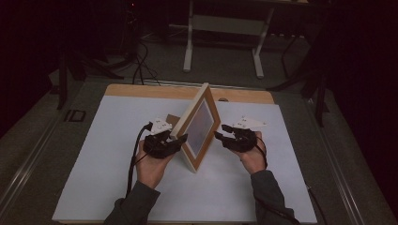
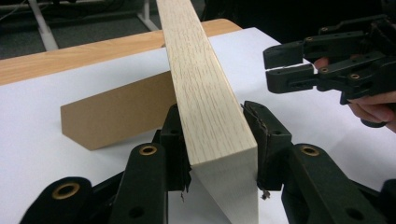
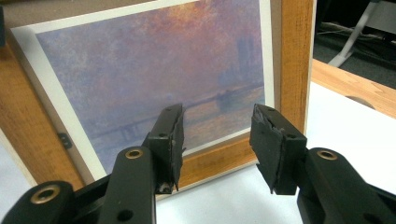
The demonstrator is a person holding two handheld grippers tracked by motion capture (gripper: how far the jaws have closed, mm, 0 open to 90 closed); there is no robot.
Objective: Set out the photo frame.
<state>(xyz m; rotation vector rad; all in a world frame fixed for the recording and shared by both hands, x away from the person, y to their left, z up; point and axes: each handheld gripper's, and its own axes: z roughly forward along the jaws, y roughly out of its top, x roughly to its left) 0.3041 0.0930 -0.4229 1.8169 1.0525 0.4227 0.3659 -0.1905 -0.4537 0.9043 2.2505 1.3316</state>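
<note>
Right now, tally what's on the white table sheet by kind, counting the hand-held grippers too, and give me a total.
Wooden picture frame, standing on one corner: 1
Brown backing board, behind the frame: 1
Hand-held grippers: 2, the left hand-held gripper with its jaws either side of the frame's edge, the right hand-held gripper open in front of the picture
Total: 4

Standing on the table between left gripper and right gripper: picture frame (prop board behind it).
</note>
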